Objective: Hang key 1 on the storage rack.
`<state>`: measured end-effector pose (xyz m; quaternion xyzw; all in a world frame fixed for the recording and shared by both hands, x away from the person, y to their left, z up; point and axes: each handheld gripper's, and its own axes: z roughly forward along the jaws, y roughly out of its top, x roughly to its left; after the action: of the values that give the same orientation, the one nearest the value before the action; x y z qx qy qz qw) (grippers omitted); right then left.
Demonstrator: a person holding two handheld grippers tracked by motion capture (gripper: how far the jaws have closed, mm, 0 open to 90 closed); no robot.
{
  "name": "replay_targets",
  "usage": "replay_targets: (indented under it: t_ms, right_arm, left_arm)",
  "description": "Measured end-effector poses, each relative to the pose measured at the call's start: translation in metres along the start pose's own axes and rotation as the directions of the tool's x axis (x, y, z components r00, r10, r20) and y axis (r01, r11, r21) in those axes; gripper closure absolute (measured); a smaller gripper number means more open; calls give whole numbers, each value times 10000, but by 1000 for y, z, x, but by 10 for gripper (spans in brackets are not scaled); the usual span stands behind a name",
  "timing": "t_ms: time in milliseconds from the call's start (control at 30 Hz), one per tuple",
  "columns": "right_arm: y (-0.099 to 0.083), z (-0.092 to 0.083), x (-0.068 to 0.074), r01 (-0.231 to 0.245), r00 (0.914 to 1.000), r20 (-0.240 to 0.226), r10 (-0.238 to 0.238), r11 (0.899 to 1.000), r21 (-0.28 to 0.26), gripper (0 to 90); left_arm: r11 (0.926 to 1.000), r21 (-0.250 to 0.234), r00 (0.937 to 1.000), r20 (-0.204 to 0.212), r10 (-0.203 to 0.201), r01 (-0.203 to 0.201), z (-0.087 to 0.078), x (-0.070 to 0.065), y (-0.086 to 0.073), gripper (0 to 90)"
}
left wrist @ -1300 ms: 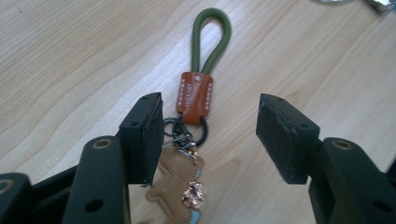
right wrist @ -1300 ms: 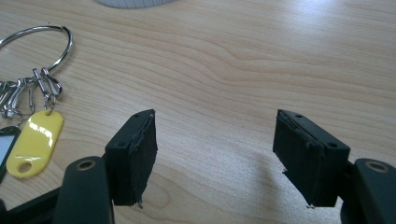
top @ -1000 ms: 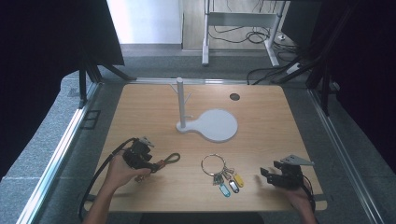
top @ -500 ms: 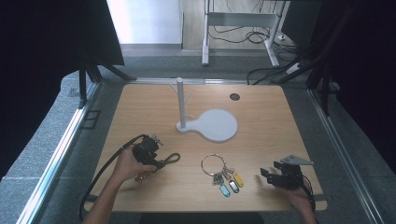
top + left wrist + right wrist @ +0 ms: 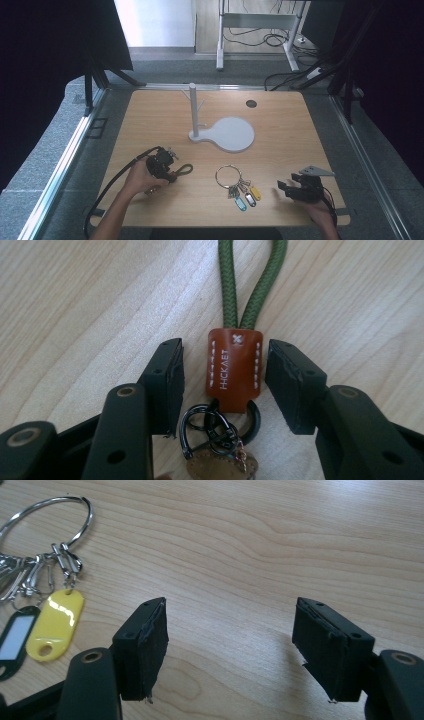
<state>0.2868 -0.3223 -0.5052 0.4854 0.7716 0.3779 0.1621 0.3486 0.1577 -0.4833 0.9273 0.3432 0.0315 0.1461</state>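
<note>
Straddling leather tab (image 5: 234, 367), left claw (image 5: 224, 385) closing, narrow gaps

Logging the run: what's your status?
Left gripper closing around leather tab of green cord keychain, pads not touching. Right gripper open, idle. Nothing blocking.

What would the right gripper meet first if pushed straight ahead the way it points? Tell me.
Probably nothing soon: ahead of the open right gripper lies bare table; the key ring sits off to one side.

High view overhead, facing forward, two close views along tongs, sharing table (image 5: 280, 150)
</note>
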Motion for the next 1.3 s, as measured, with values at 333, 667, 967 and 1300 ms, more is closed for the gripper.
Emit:
replay_targets:
  t_ms: [333, 667, 967, 1300]
  right_arm:
    - [1, 0, 2, -115, 9997, -224, 115, 9999, 1, 305]
    - [0, 4, 3, -143, 9990, -412, 145, 9999, 57, 303]
    - [0, -1, -3, -533, 9985, -118, 530, 9983, -241, 307]
    - [0, -2, -5, -752, 9971, -111, 750, 9968, -272, 307]
  left_arm:
    - [9997, -176, 9999, 67, 159, -157, 0, -5, -1, 616]
    - [9999, -50, 9997, 202, 120, -119, -2, -4, -2, 667]
    - [9924, -1194, 9984, 506, -235, 295, -28, 2, -12, 669]
    - [9686, -2374, 9959, 673, -598, 742, -62, 14, -26, 669]
